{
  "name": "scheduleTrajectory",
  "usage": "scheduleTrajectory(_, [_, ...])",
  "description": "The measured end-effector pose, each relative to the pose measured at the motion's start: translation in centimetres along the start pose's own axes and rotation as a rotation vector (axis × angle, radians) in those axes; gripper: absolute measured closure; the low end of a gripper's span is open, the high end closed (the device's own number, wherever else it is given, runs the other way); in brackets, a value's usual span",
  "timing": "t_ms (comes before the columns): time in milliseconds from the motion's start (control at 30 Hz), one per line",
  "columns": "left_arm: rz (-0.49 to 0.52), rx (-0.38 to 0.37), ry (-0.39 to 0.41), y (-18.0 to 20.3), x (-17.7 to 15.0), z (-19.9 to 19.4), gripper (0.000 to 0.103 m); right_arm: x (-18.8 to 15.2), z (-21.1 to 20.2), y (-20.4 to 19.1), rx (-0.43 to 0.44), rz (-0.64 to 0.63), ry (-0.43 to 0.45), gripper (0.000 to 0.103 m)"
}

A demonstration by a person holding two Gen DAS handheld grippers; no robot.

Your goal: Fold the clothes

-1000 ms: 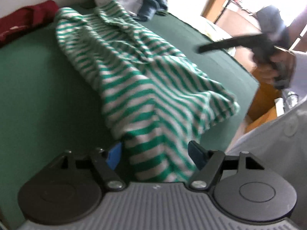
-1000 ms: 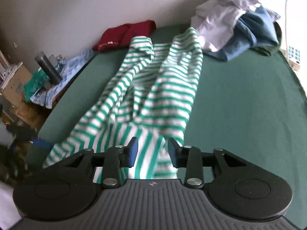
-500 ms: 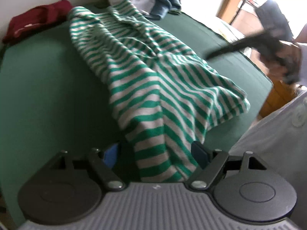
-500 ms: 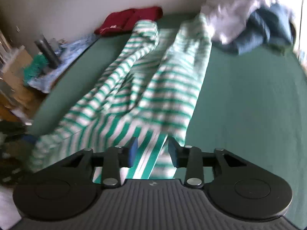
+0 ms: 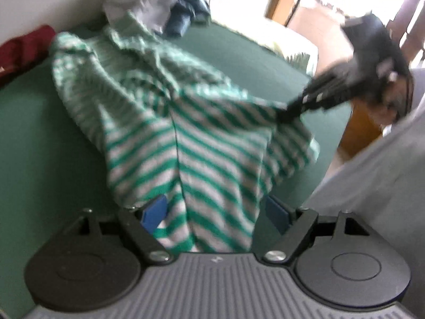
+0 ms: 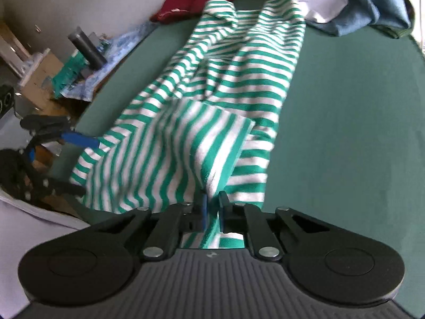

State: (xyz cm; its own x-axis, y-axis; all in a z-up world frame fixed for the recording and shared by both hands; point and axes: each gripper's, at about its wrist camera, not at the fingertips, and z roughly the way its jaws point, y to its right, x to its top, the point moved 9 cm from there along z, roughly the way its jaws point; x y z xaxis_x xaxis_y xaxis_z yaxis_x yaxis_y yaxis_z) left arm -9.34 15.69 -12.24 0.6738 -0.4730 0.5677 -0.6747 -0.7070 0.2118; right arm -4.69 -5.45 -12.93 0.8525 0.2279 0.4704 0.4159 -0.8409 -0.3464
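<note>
Green cloth covered the table [image 6: 345, 122], which carried a green-and-white striped shirt [image 6: 239, 79] stretched from the far edge toward the near one. At the far end, against a pale wall, lay a red garment [image 6: 196, 0] and a heap of white and blue clothes [image 6: 353, 2], the heap touching the shirt's far end. The right gripper [image 6: 211, 208] had its blue pads nearly together, clamped on a fold of the shirt's near edge, with the striped fabric rising from the pinch. The left gripper [image 5: 216, 214] stood with its pads wide apart, the shirt's hem lying between them; whether either pad pressed the fabric could not be told through the blur. From the right wrist camera, the left gripper [image 6: 77, 159] showed at the table's left edge, one blue finger [image 6: 79, 138] touching the shirt's corner and the other lower down, well apart. From the left wrist camera, the right gripper [image 5: 289, 110] showed as a dark blurred shape, its tip on the shirt's lifted right corner. Beyond the table's left side sat a cardboard box [image 6: 42, 77] with a dark cylinder [image 6: 87, 46] and blue patterned fabric [image 6: 119, 45] by it; its contents could not be made out.
</note>
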Motion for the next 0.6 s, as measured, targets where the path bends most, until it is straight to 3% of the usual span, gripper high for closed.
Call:
scheduleTrajectory(67, [0.002, -0.005, -0.03, -0.2, -0.7, 0.8, 0.02, -0.2, 0.2, 0.3, -0.027, -0.013, -0.021, 0.086])
scheduleTrajectory(100, [0.002, -0.007, -0.045, -0.3, -1.1, 1.1, 0.02, -0.5, 0.7, 0.4, -0.048, -0.02, -0.044, 0.075])
scheduleTrajectory(133, [0.004, -0.01, -0.06, -0.4, -1.4, 1.5, 0.02, -0.1, 0.7, 0.4, -0.07, -0.036, -0.029, 0.066])
scheduleTrajectory(167, [0.012, -0.011, -0.064, -0.3, -1.3, 1.2, 0.02, 0.8, 0.1, 0.3, -0.081, -0.042, 0.02, 0.064])
scheduleTrajectory(267, [0.052, 0.005, -0.04, -0.7, -0.1, 0.3, 0.02, 3.9, -1.7, -0.1, -0.054, -0.021, 0.163, 0.064])
scheduleTrajectory(333, [0.054, -0.01, -0.027, -0.4, 0.6, 1.1, 0.019, 5.5, -1.0, -1.0, -0.002, -0.018, 0.194, 0.064])
scheduleTrajectory(500, [0.058, -0.046, 0.005, 0.4, 2.2, 3.2, 0.017, 6.4, 5.2, 0.1, -0.083, -0.017, 0.099, 0.073])
scheduleTrajectory(533, [0.059, -0.054, 0.011, 0.6, 2.6, 3.6, 0.017, 6.5, 5.2, 0.7, -0.081, 0.004, 0.109, 0.079])
scheduleTrajectory(600, [0.061, -0.068, 0.024, 0.9, 3.2, 4.4, 0.016, 7.7, 4.6, 1.1, -0.078, 0.022, 0.105, 0.078])
